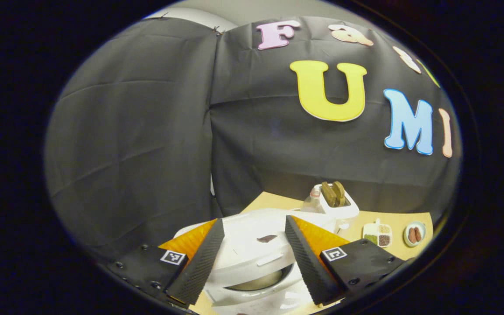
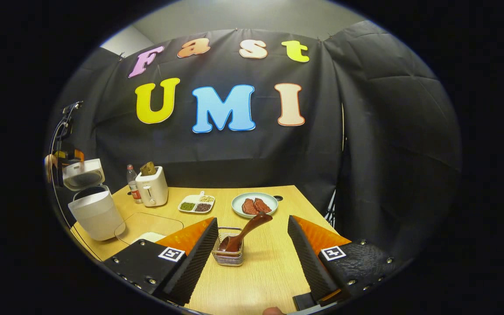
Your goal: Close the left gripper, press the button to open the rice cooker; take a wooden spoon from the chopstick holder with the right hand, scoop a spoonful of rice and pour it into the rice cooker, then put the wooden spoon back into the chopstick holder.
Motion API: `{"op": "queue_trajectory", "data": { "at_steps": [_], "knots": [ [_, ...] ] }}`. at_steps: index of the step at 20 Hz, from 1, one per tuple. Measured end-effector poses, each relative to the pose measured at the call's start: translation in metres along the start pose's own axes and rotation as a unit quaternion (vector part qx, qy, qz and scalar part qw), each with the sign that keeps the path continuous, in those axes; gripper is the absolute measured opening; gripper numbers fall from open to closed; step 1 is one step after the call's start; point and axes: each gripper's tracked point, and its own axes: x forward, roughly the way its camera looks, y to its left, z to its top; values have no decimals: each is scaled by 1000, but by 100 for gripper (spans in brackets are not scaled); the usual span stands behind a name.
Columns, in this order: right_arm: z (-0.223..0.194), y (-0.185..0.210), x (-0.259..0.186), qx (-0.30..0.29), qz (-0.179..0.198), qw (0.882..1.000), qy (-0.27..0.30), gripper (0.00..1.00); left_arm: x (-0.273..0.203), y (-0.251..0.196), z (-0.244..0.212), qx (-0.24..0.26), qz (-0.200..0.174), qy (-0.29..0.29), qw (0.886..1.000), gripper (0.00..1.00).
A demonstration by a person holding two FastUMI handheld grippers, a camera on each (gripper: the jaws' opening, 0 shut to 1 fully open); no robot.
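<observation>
The white rice cooker (image 2: pixel 96 212) stands at the table's left edge with its lid (image 2: pixel 83 174) swung up. My left gripper (image 2: pixel 69 156) hovers just behind that lid. In the left gripper view, the left gripper (image 1: pixel 254 262) is open, its fingers straddling the cooker's white top (image 1: pixel 252 245) without touching it. A dark wooden spoon (image 2: pixel 246 232) leans in the wire chopstick holder (image 2: pixel 229 256), bowl down and handle up to the right. My right gripper (image 2: pixel 252 258) is open and empty, with the holder between its fingers but farther off.
A toaster (image 2: pixel 152 186) with bread and a bottle (image 2: pixel 133 183) stand at the back left. A divided dish of grains (image 2: pixel 197 204) and a plate of meat (image 2: pixel 254 204) sit mid-table. A clear shallow container (image 2: pixel 147 225) lies beside the cooker.
</observation>
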Motion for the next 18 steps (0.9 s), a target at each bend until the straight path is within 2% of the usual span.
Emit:
{"op": "queue_trajectory", "data": {
  "at_steps": [3, 13, 18],
  "knots": [
    [-3, -1, 0, -1, 4, 1000, 2, 97, -4, -7, -18, -3, -9, 12, 1000, 95],
    [-10, 11, -3, 1, 12, 1000, 8, 97, 0, -24, -88, 23, -22, 71, 997, 95],
    [-10, 19, -3, 1, 14, 1000, 11, 97, 1, -23, -106, 43, -27, 86, 995, 96]
  ]
}}
